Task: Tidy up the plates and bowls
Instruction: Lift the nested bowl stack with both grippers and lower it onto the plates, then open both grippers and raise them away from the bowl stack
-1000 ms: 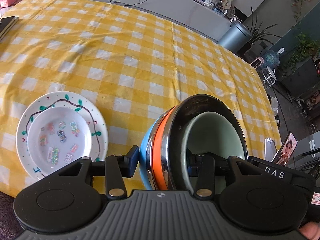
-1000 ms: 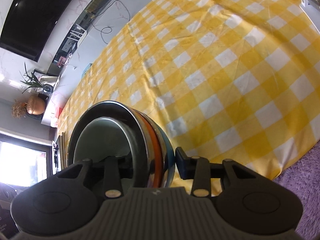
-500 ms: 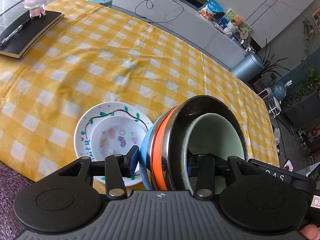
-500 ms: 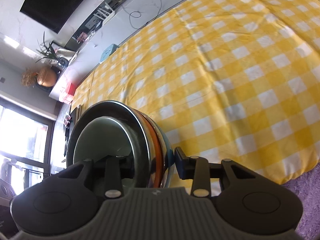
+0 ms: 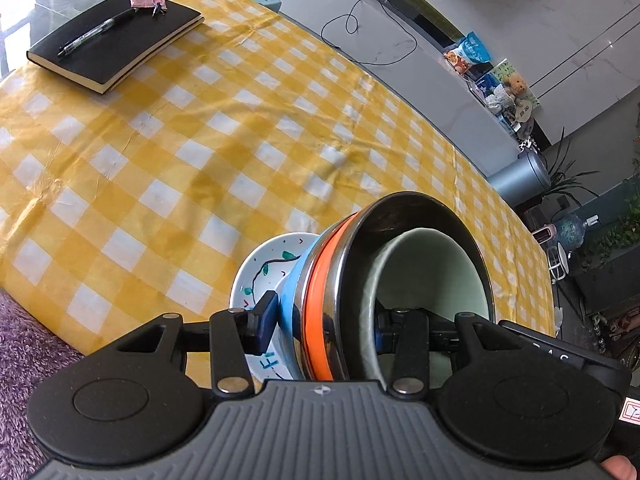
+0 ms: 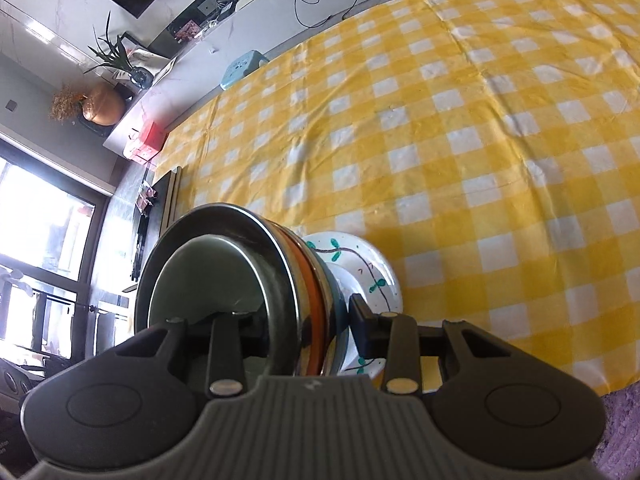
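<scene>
Both tongs, left (image 5: 322, 326) and right (image 6: 302, 320), clamp the bowl stack's (image 5: 400, 280) rim above the plates (image 5: 260, 276); next, lower it centred onto them.

Glossy metal bowl (image 5: 420, 216), glazed painted plate (image 5: 260, 264), creased checked cloth (image 5: 200, 140), matt black notebook (image 5: 116, 44).

Bright daylight, blown-out window (image 6: 36, 264) at left of right wrist view, soft shadows across checked surface (image 5: 168, 152), strong fisheye bending at edges, sharp focus.
</scene>
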Demonstrator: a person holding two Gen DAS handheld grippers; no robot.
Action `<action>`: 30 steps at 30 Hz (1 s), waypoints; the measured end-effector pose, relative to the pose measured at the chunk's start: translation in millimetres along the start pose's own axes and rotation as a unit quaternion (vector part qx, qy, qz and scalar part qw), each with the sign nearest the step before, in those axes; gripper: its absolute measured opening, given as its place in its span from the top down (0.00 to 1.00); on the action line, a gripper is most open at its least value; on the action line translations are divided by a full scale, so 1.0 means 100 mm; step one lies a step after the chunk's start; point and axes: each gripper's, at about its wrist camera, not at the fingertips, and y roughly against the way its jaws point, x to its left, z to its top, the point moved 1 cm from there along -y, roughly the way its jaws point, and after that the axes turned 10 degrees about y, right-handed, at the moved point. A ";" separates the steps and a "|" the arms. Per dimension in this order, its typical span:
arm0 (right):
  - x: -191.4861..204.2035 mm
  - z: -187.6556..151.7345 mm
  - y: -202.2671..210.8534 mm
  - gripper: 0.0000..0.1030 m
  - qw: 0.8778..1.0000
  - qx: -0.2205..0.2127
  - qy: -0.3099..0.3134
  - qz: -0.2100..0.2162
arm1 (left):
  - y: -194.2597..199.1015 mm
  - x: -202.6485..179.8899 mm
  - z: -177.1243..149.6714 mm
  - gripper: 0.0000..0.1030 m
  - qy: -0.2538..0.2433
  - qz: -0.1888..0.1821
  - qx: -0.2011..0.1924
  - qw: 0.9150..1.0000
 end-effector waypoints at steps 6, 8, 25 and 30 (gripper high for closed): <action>-0.07 0.07 -0.11 0.65 1.000 0.014 -0.005 -0.019 | -0.19 0.03 0.03 0.52 0.009 -0.002 0.020 1.000; -0.10 0.08 -0.15 0.65 1.000 0.020 -0.009 -0.020 | -0.23 0.05 0.04 0.52 0.010 0.003 0.024 1.000; -0.13 0.15 -0.35 0.61 0.999 0.035 -0.016 -0.004 | -0.33 0.16 0.15 0.52 0.029 0.013 0.026 0.999; -0.01 0.16 -0.27 0.46 1.000 0.016 0.021 -0.014 | -0.29 0.13 0.14 0.30 0.018 0.024 0.012 0.999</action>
